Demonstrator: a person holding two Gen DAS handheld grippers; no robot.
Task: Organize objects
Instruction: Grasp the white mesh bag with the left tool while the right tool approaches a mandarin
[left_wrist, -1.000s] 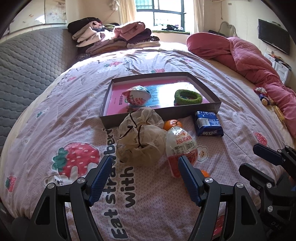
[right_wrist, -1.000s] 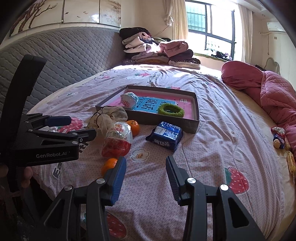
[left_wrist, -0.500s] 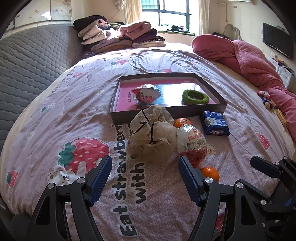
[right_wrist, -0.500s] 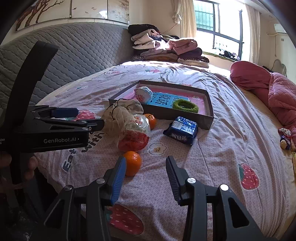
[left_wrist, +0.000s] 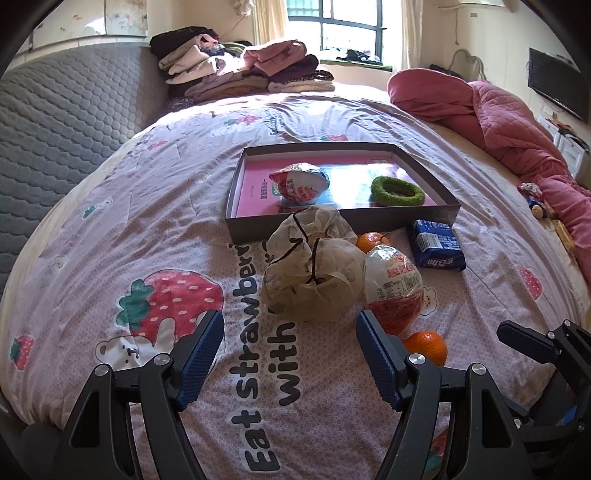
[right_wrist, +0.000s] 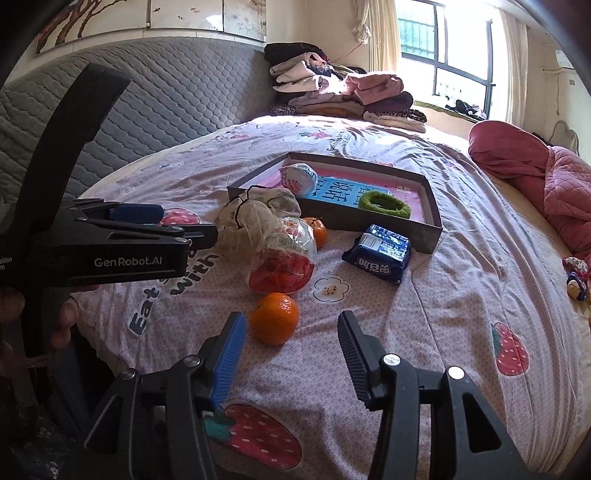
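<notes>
A grey shallow box (left_wrist: 343, 218) (right_wrist: 428, 236) lies on the bed with an egg-shaped toy pack (left_wrist: 301, 182) and a green ring (left_wrist: 397, 190) inside. In front of it lie a beige mesh bag (left_wrist: 314, 269) (right_wrist: 251, 218), a red and white egg pack (left_wrist: 393, 288) (right_wrist: 282, 258), two oranges (left_wrist: 424, 345) (right_wrist: 275, 323) (left_wrist: 371, 240), and a blue packet (left_wrist: 436, 249) (right_wrist: 378, 253). My left gripper (left_wrist: 290, 354) is open, just short of the mesh bag. My right gripper (right_wrist: 291, 354) is open, with the near orange just ahead of its left finger.
Folded clothes (left_wrist: 243, 70) are stacked at the head of the bed by a grey padded headboard (left_wrist: 55, 122). A pink quilt (left_wrist: 498, 118) lies along the right side with small toys (right_wrist: 576, 277) near it. The left gripper's body (right_wrist: 110, 243) fills the left of the right wrist view.
Both grippers have pulled back and shifted left along the bed. The near orange has come into view between the right gripper's fingers. Nothing was grasped.
</notes>
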